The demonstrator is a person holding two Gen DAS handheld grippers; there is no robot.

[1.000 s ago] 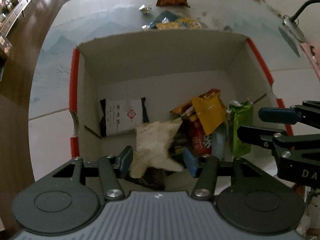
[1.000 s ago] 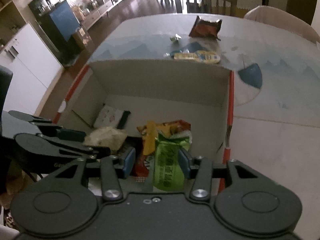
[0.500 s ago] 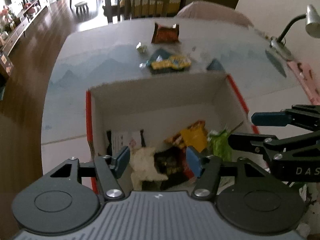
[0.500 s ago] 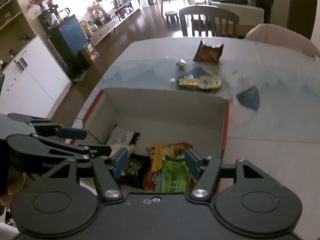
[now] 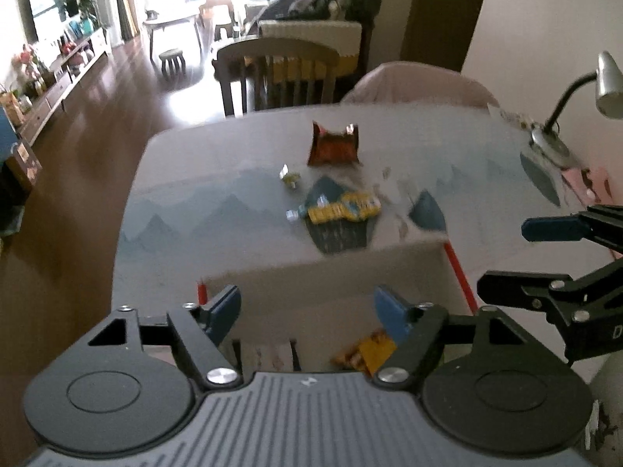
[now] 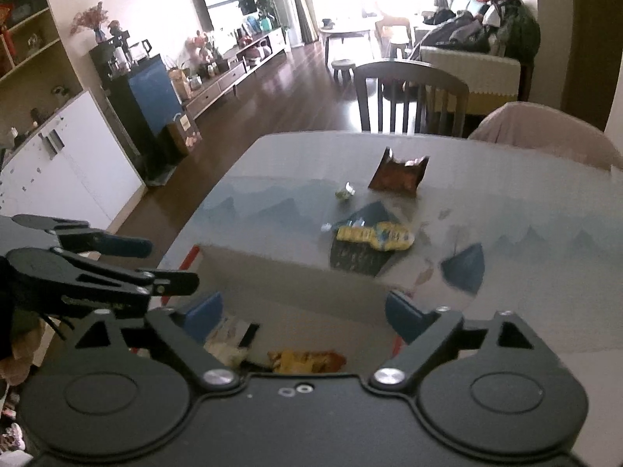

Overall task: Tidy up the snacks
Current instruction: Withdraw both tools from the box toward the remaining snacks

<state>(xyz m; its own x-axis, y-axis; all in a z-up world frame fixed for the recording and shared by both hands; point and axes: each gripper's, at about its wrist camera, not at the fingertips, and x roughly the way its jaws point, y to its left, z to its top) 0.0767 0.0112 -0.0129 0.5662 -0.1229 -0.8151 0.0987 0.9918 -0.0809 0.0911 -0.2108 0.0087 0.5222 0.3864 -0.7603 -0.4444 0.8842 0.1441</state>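
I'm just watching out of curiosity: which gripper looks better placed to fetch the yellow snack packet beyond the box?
Probably the right gripper: open, empty, yellow packet nearly straight ahead. The left gripper matches it closely.

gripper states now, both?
Left hand-held gripper: open, holding nothing.
Right hand-held gripper: open, holding nothing.

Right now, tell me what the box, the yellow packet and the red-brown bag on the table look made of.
Box: looks like cardboard, matte pale walls with thin flat edges and red trim.
Yellow packet: probably plastic film, printed, crinkled, with slight sheen.
Red-brown bag: likely foil-lined plastic; its torn top corners glint silvery. Blur leaves the finish uncertain.
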